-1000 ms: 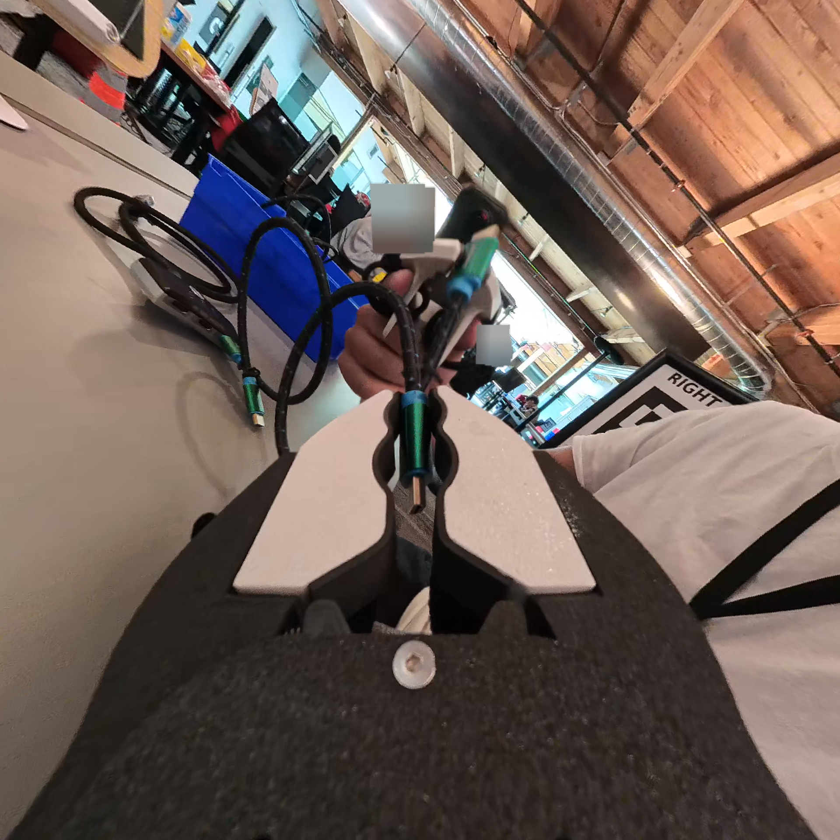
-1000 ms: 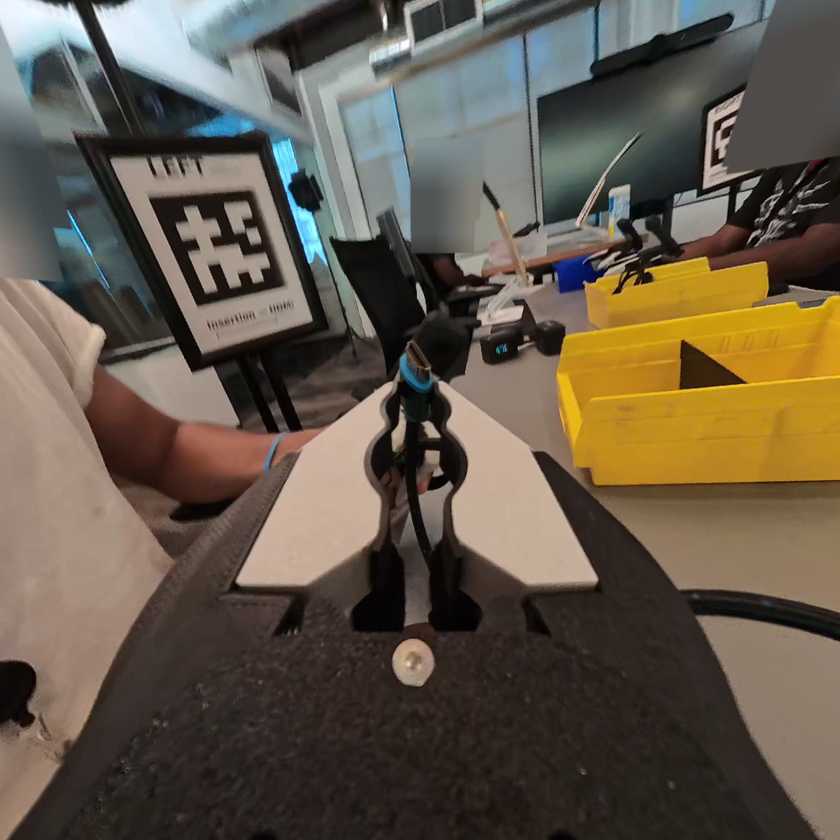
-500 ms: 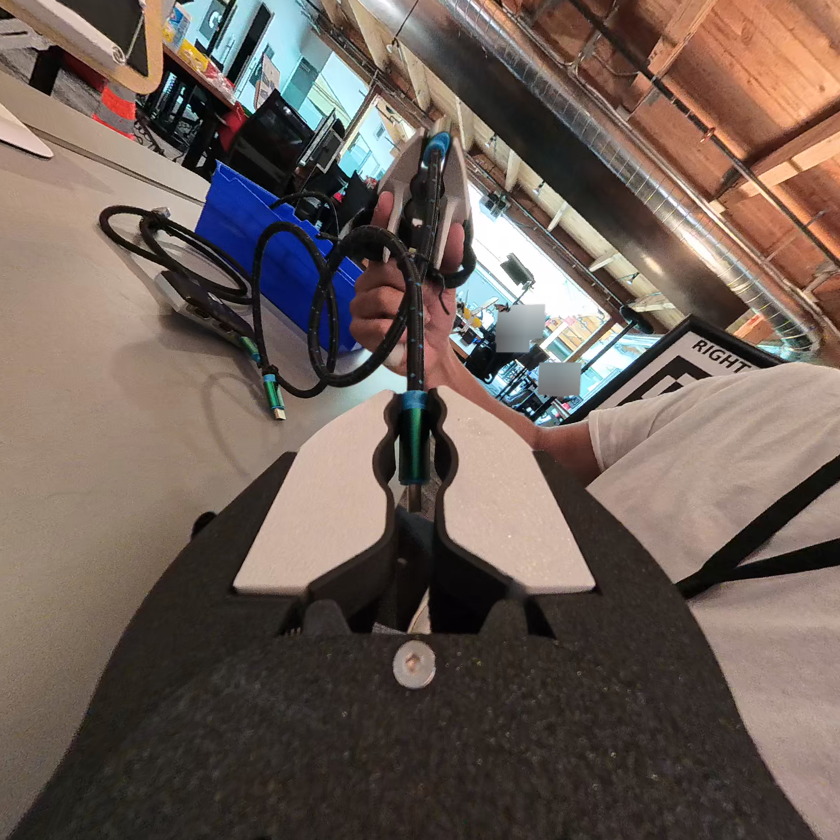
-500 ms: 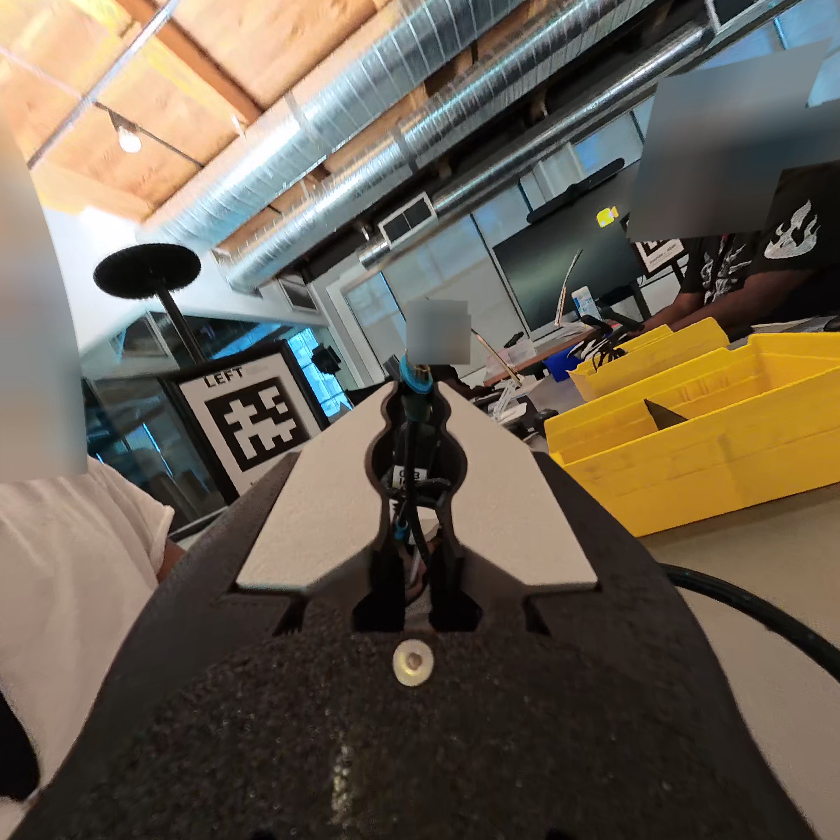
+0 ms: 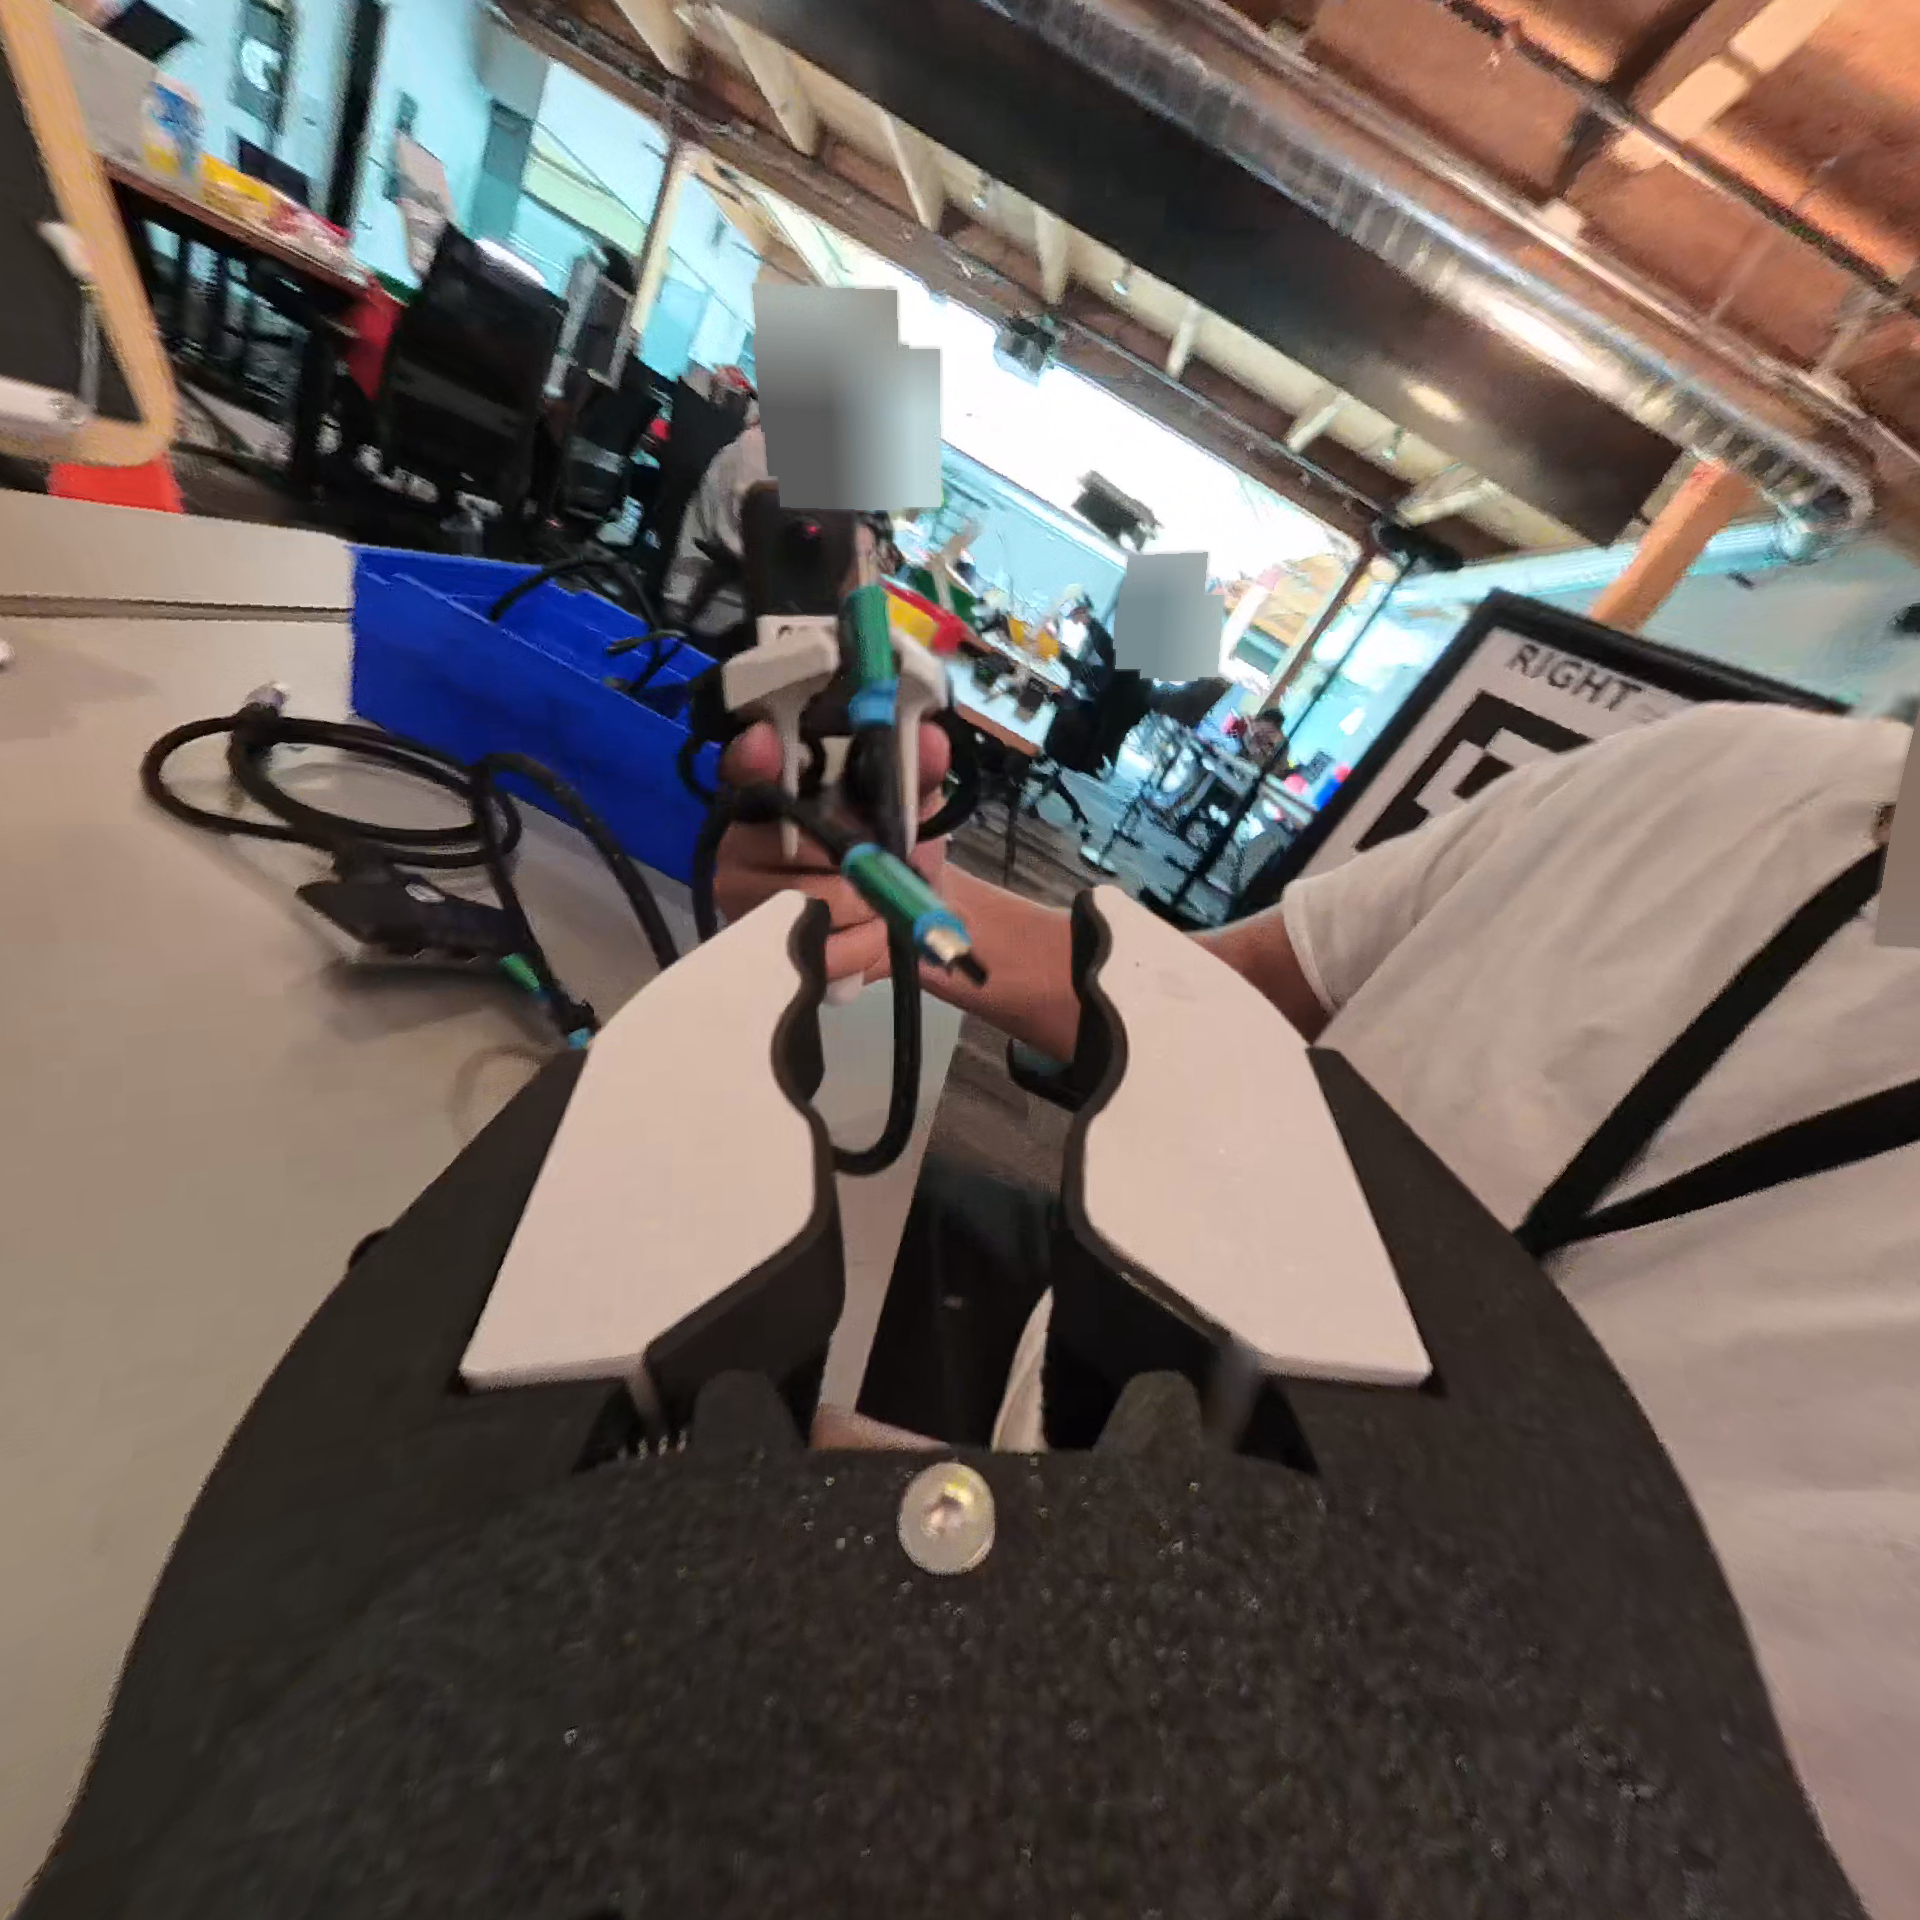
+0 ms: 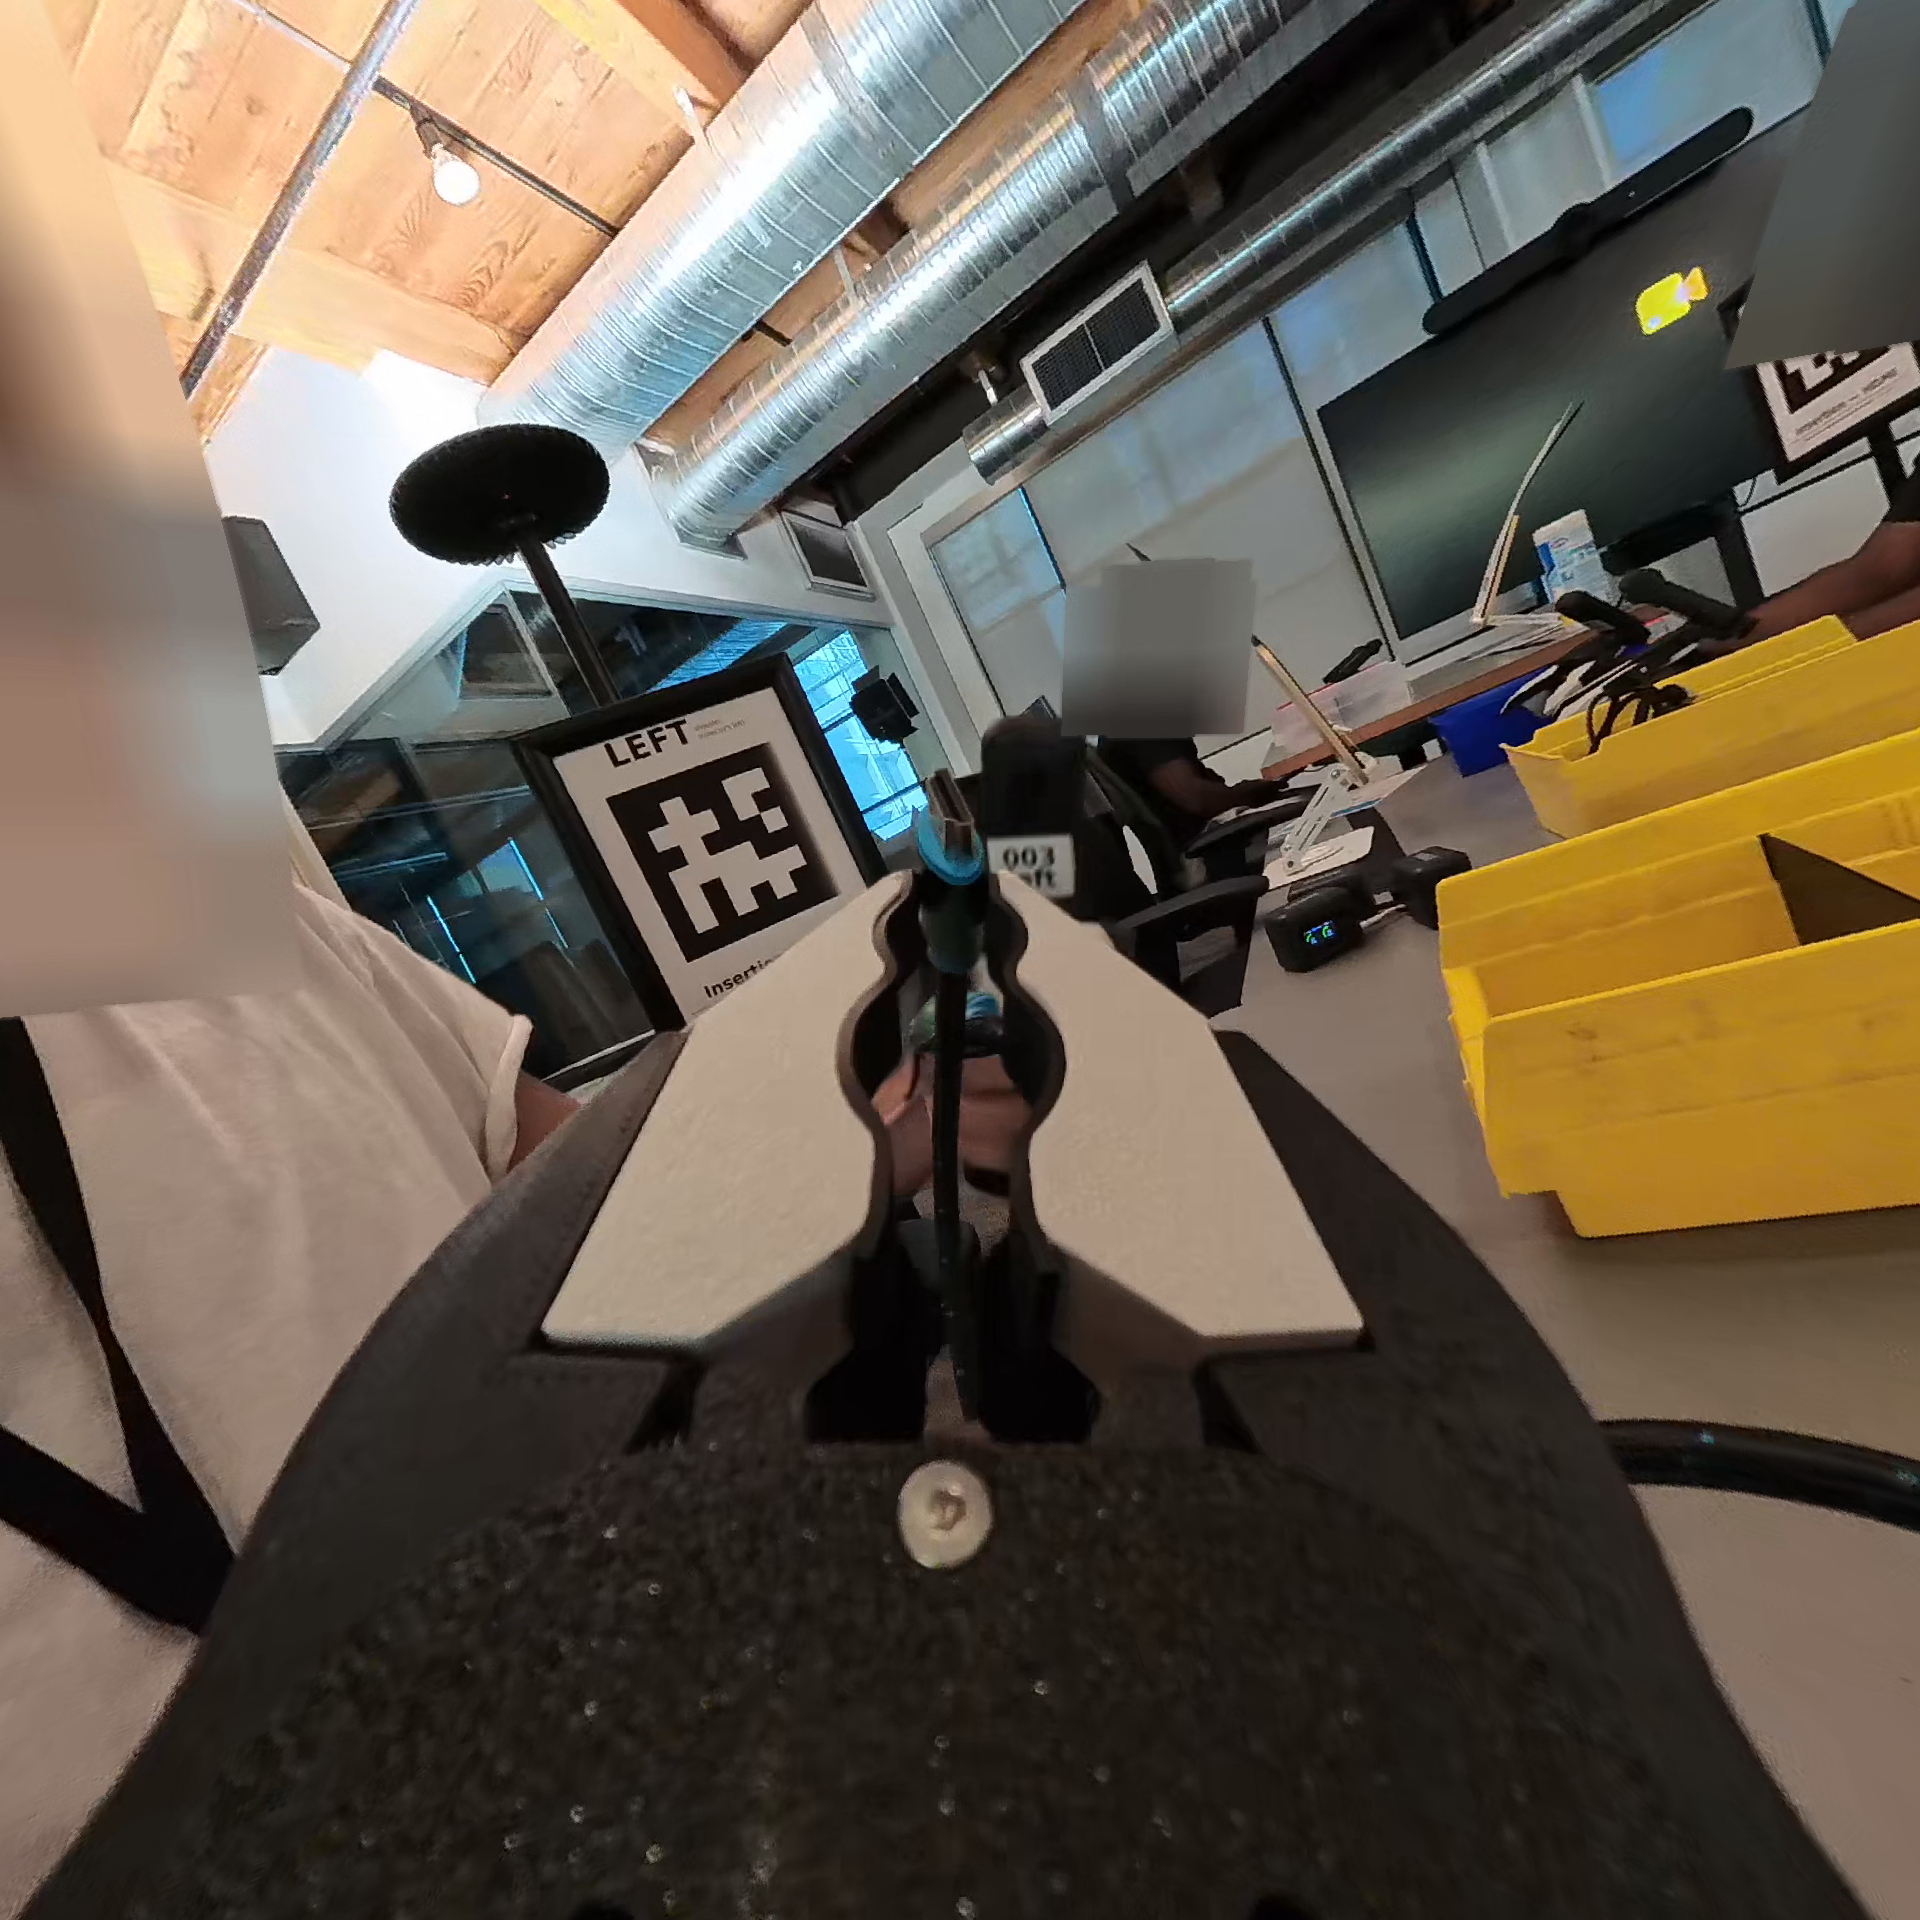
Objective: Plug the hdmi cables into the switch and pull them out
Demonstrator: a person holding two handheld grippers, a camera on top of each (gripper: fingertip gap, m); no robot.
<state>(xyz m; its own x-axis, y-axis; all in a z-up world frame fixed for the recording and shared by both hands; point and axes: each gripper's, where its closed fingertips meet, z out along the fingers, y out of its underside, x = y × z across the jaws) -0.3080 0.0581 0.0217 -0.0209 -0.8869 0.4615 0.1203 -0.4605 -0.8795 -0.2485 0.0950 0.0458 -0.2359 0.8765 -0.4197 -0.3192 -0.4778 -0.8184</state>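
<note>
Released since half a second ago, the green HDMI plug (image 5: 902,906) dangles free between the left gripper (image 5: 948,961) fingers — now spread wide. At 12 o'clock, the right gripper (image 6: 953,902) pinches another plug (image 6: 948,847); the switch (image 5: 410,920) lies at 10 o'clock on the table (image 5: 156,1091).

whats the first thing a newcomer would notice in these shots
Probably the green HDMI plug dangling loose just ahead of the left tongs, which stand wide open. Next, the right tongs, raised off the table, pinch another HDMI plug pointing up, with yellow bins to their right.
</note>
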